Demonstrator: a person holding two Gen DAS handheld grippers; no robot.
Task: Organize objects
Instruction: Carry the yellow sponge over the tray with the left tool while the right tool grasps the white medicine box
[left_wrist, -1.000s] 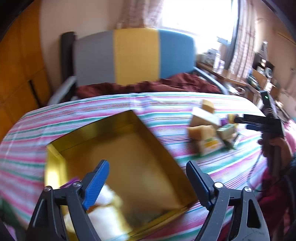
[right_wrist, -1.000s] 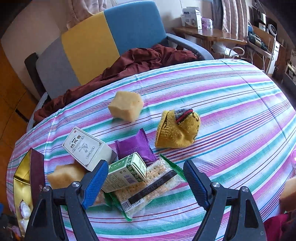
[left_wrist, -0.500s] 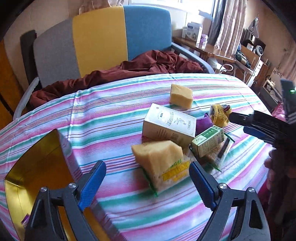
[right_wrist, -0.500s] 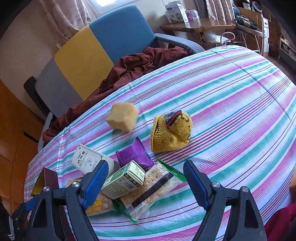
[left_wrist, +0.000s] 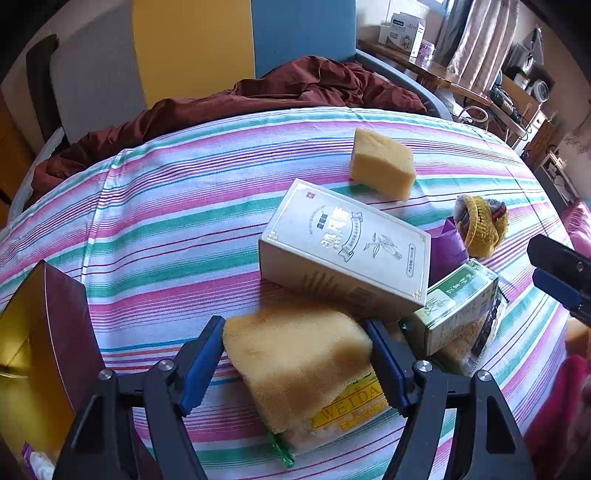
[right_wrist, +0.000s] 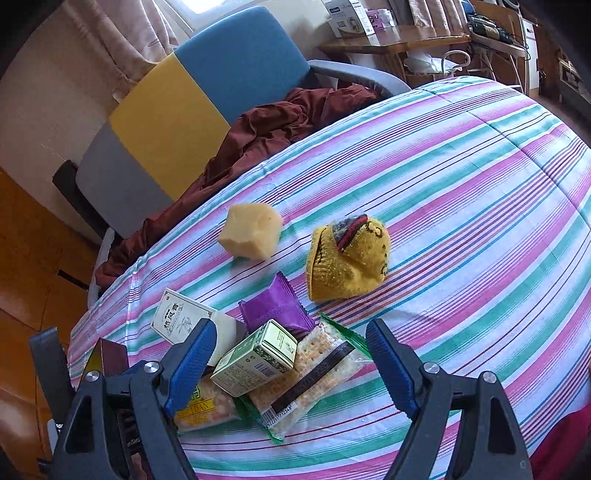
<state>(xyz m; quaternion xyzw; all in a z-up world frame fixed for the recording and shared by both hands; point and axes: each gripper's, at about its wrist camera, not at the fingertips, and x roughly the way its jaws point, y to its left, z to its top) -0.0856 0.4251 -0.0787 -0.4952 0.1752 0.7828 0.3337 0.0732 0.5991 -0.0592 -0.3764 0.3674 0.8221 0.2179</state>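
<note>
A yellow sponge (left_wrist: 295, 362) lies on a yellow-labelled snack pack (left_wrist: 347, 410) on the striped tablecloth. My left gripper (left_wrist: 295, 347) is closing on it, and both blue pads touch the sponge's sides. My right gripper (right_wrist: 291, 354) hangs open above a green carton (right_wrist: 258, 358) and a cracker pack (right_wrist: 314, 373), touching neither. A white tea box (left_wrist: 343, 251), a purple packet (right_wrist: 277, 308), a second sponge (right_wrist: 251, 234) and a yellow knitted sock (right_wrist: 347, 258) lie beyond. The open gold tin (left_wrist: 29, 350) stands at the left.
A grey, yellow and blue chair (right_wrist: 177, 110) with a maroon cloth (left_wrist: 295, 85) stands behind the table. A wooden desk (right_wrist: 399, 40) with boxes is at the back right. Bare striped cloth (right_wrist: 480, 184) stretches to the right of the pile.
My left gripper swung from above the gold tin over to the pile, came down, and narrowed around the yellow sponge. My right gripper stayed over the pile, its view tilting a little.
</note>
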